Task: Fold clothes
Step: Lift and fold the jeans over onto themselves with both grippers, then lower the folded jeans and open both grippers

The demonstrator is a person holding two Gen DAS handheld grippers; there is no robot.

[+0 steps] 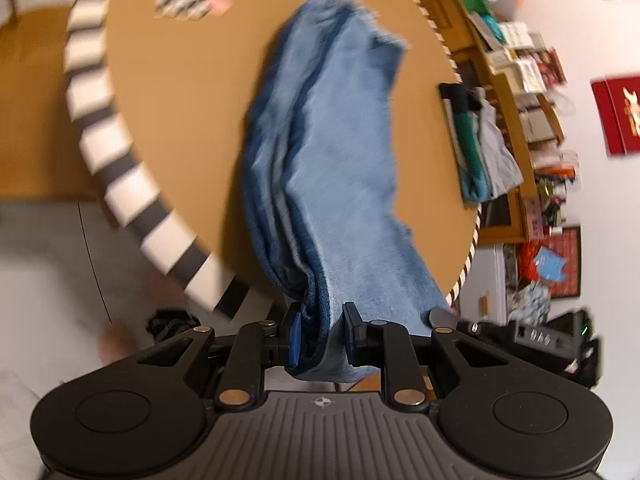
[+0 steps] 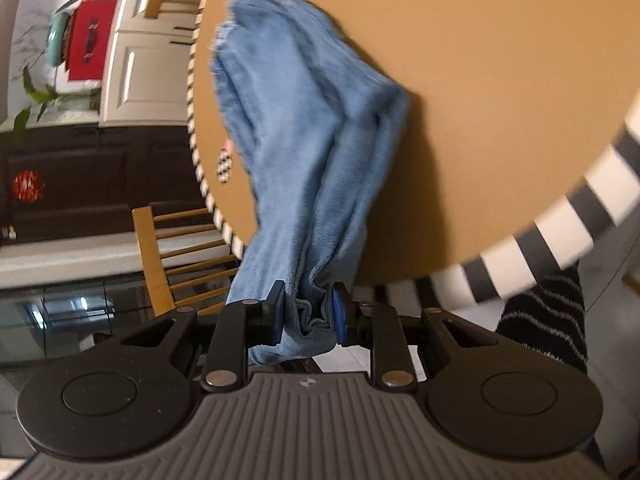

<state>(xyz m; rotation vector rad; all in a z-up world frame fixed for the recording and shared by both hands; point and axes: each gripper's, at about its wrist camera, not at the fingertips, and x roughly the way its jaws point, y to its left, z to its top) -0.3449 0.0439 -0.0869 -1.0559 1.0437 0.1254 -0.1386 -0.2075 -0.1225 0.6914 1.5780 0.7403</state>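
A round tan table (image 1: 168, 120) with a black-and-white striped rim fills the upper middle of both frames. Blue jeans (image 1: 320, 152) drape from its top down to the bottom centre, bunched in folds. The left gripper (image 1: 325, 336) is clamped on one gathered edge, and the right gripper (image 2: 308, 314) pinches another. Folded clothes (image 1: 476, 148) lie at the table's right edge.
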